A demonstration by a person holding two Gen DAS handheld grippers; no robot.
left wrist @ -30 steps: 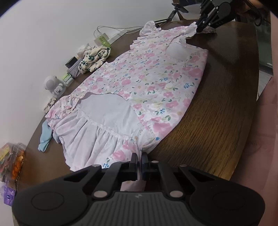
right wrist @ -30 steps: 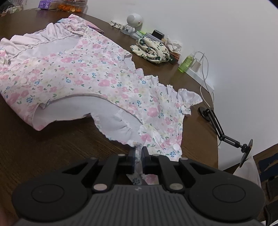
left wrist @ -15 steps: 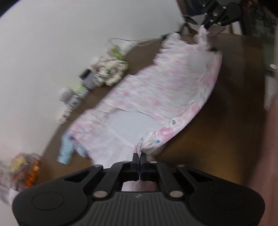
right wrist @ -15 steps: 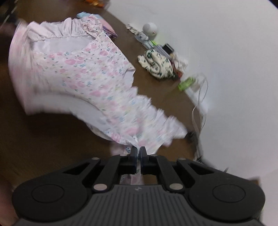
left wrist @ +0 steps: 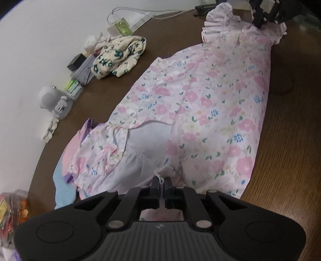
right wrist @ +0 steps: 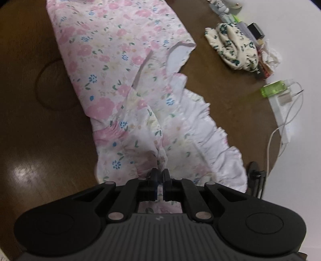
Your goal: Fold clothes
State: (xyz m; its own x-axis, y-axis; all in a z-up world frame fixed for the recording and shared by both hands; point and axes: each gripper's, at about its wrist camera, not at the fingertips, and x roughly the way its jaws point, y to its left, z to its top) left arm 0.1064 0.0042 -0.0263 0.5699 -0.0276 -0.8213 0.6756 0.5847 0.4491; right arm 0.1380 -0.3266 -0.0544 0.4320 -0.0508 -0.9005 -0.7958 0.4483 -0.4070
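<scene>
A pink floral dress (left wrist: 210, 96) lies folded lengthwise on the dark wooden table (left wrist: 291, 140). My left gripper (left wrist: 161, 181) is shut on the dress's hem ruffle, with a white thread between the fingers. My right gripper (right wrist: 160, 174) is shut on the dress (right wrist: 112, 66) at its shoulder end, beside the white ruffled sleeve (right wrist: 210, 136). The right gripper also shows in the left wrist view (left wrist: 260, 14) at the far end of the dress.
A cream floral garment (left wrist: 118, 56) is bunched near the wall, also in the right wrist view (right wrist: 232, 48). A white round gadget (left wrist: 50, 98), a green bottle (right wrist: 273, 90), a cable, and small items line the table's back edge. Blue and pink cloth (left wrist: 64, 186) lies under the hem.
Both grippers lifted the near long edge of the dress and carried it over toward the wall side. The dress now lies folded in half lengthwise, floral side up.
</scene>
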